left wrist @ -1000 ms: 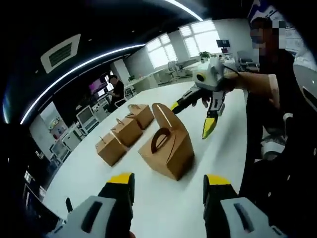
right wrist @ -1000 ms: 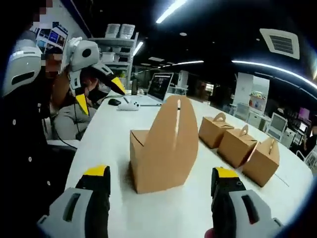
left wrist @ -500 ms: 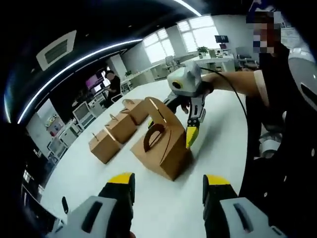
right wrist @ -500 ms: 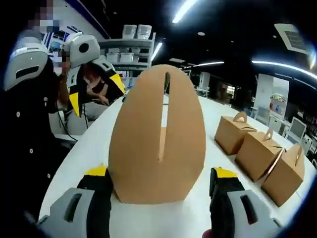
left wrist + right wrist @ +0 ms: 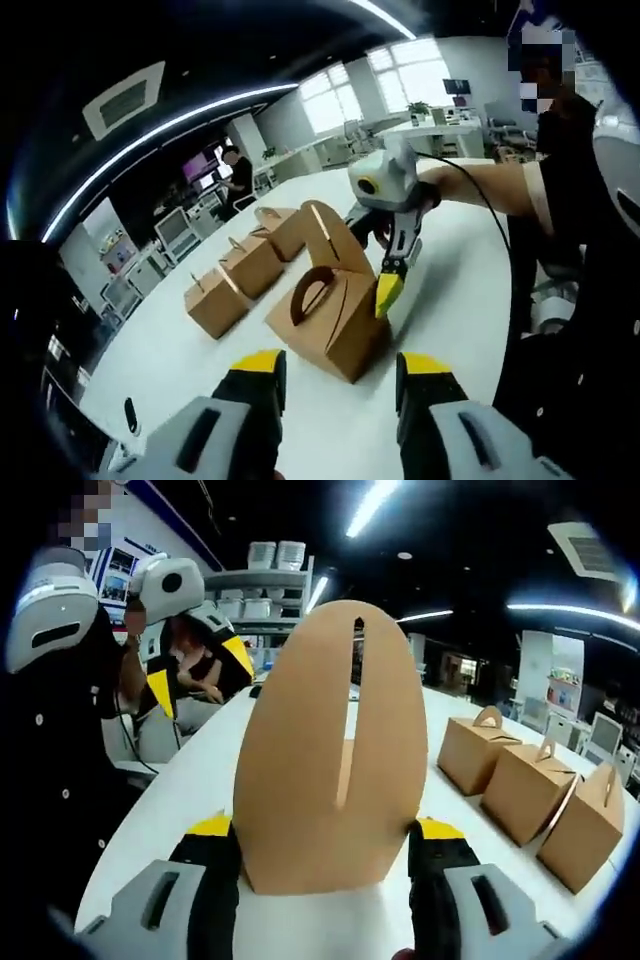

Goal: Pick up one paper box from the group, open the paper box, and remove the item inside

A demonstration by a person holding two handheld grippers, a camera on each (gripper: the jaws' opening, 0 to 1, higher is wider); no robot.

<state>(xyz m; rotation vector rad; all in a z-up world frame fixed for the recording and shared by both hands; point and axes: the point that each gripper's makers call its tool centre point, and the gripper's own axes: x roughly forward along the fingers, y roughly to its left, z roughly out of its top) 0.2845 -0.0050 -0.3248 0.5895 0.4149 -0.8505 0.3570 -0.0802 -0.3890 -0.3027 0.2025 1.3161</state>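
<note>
A brown paper box (image 5: 335, 315) with tall handle flaps stands on the white table (image 5: 180, 350), apart from the group. Its rounded flap (image 5: 335, 750) rises right in front of the right gripper view. My right gripper (image 5: 325, 830) has a jaw pressed against each side of this box. Seen from the left gripper view, the right gripper (image 5: 372, 265) reaches down over the box's far end. My left gripper (image 5: 341, 366) hovers open short of the box with nothing between its jaws. That same left gripper (image 5: 200, 670) hangs up at the left, beyond the box.
Three more closed paper boxes (image 5: 250, 265) sit in a row further along the table, also seen as a row of boxes (image 5: 525, 785) on the right. A person (image 5: 195, 675) sits beyond the table's end. Shelves (image 5: 265, 575) and desks stand behind.
My right gripper came down over the box and its jaws drew in against the sides. The left gripper's jaws narrowed a little and it edged closer.
</note>
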